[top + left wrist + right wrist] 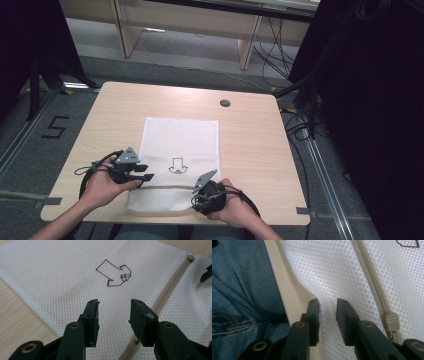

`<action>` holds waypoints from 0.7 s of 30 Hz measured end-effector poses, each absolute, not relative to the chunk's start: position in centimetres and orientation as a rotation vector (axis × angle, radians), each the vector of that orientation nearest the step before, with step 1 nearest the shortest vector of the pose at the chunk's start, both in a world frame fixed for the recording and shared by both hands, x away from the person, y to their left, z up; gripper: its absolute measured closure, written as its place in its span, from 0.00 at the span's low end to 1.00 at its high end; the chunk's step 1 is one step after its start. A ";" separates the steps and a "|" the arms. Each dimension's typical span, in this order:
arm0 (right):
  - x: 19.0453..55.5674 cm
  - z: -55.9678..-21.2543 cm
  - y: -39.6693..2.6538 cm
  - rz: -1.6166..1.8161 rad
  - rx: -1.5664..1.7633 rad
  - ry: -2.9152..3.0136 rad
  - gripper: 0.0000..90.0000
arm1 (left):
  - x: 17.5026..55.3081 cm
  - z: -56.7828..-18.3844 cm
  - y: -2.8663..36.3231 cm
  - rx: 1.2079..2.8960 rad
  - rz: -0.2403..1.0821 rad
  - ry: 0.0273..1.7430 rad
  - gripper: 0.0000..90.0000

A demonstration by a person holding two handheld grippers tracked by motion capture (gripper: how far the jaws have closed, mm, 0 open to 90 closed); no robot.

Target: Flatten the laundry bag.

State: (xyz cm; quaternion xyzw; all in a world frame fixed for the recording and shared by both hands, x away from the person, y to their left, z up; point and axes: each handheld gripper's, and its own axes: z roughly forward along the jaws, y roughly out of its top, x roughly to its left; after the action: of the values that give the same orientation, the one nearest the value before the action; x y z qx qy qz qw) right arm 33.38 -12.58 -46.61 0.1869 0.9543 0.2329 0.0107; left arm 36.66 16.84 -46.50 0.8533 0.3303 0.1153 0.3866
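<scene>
A white mesh bag [180, 140] lies flat on the wooden table [250, 140], with a brown arrow drawing [176, 166] on it and a beige zipper [165, 187] running across near its front end. My left gripper [146, 172] is at the bag's left edge, open, its jaws over the mesh [62, 277] just short of the arrow drawing [113, 273] and beside the zipper [172, 282]. My right gripper [196, 202] hovers at the bag's front right, jaws narrowly open over the mesh [332, 270], left of the zipper pull [391, 321].
The table's front edge [284, 290] runs right beside the right gripper's jaws, with the person's jeans [242, 290] below it. A round cable hole [225, 103] sits at the table's far side. Dark curtains and cables [300, 100] flank the table.
</scene>
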 end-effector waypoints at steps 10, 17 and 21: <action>33.7 -44.5 -14.5 0.793 0.749 2.908 0.65 | 36.5 -46.8 16.3 2.185 0.272 0.820 0.65; 37.2 -44.2 -17.3 0.748 0.962 2.805 0.74 | 36.4 -47.1 14.1 2.240 0.235 0.737 0.69; 38.3 -45.2 -17.9 0.718 1.029 2.785 0.89 | 36.2 -47.8 13.2 2.293 0.208 0.679 0.72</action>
State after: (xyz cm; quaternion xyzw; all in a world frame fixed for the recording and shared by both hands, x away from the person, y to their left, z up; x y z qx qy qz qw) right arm 38.35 -17.88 -45.18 0.3365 0.9109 0.2349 0.0433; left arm 36.16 13.22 -47.83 0.8904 0.2636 0.0808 0.3620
